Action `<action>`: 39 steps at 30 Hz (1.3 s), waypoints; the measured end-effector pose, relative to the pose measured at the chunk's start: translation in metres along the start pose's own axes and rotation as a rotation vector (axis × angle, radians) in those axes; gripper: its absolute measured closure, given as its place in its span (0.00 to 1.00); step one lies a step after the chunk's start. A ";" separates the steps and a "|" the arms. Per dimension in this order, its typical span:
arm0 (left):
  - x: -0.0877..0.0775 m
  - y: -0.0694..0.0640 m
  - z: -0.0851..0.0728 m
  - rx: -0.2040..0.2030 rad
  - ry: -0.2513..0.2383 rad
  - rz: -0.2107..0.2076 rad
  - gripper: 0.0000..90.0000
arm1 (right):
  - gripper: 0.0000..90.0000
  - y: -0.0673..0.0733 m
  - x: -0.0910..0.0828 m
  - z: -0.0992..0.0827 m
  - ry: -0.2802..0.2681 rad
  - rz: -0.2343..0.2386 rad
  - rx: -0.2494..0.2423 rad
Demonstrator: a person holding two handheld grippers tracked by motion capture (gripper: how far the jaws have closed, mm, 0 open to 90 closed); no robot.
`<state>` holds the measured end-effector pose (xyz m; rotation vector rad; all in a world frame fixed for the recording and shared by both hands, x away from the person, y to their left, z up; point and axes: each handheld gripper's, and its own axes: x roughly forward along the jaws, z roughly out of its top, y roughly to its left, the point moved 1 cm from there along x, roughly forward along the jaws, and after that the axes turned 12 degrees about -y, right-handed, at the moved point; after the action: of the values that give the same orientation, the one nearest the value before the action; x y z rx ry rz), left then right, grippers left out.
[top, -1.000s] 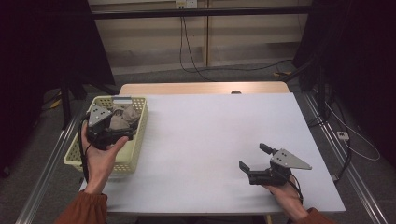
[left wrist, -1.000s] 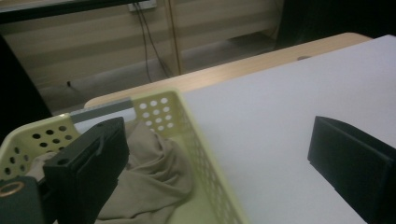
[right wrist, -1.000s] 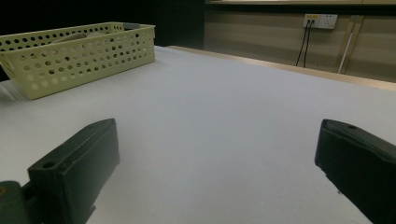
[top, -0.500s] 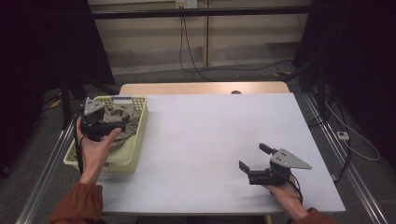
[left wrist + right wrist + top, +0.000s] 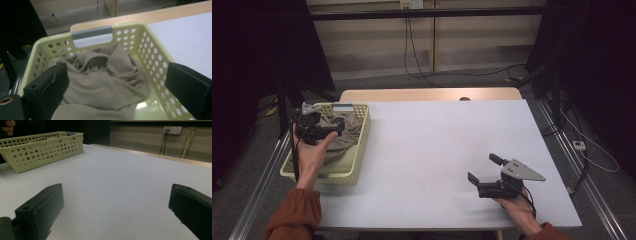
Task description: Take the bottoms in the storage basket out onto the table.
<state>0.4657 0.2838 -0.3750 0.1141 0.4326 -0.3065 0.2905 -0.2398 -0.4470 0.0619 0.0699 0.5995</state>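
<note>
Left tongs hover released, jaws wide, over the crumpled beige cloth, which lies inside the pale yellow basket at the left of the frame. Right tongs rest spread apart, grasping nothing, on the white tabletop at lower right.

High view: my fixed camera looks forward and down over the whole bench. Left gripper view: rides close above the yellow basket, aimed into it toward the bench's far edge. Right gripper view: sits low, skimming the bench surface leftward. All three views share the basket and the bench.
</note>
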 end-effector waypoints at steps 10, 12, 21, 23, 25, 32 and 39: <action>0.016 0.014 -0.011 -0.015 0.105 0.005 0.06 | 0.00 0.000 0.001 0.000 0.003 -0.001 0.004; 0.019 0.017 -0.013 -0.027 0.115 0.015 0.06 | 0.00 0.000 0.000 0.000 0.002 0.001 0.001; 0.034 0.027 -0.025 -0.052 0.203 0.036 0.06 | 0.00 0.000 0.000 0.000 0.003 0.003 0.007; 0.037 0.027 -0.027 -0.060 0.230 0.037 0.06 | 0.00 0.000 0.001 0.000 0.004 0.004 0.005; 0.040 0.028 -0.028 -0.049 0.261 0.025 0.06 | 0.00 0.000 0.001 0.000 0.004 0.005 0.007; 0.052 0.033 -0.036 -0.072 0.377 0.005 0.06 | 0.00 0.000 0.001 0.000 0.003 0.007 0.008; 0.057 0.032 -0.040 -0.107 0.422 -0.030 0.02 | 0.00 0.001 0.001 0.000 0.003 0.010 0.009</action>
<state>0.5096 0.3060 -0.4344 0.0670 0.8689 -0.2884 0.2911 -0.2388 -0.4473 0.0699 0.0755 0.6095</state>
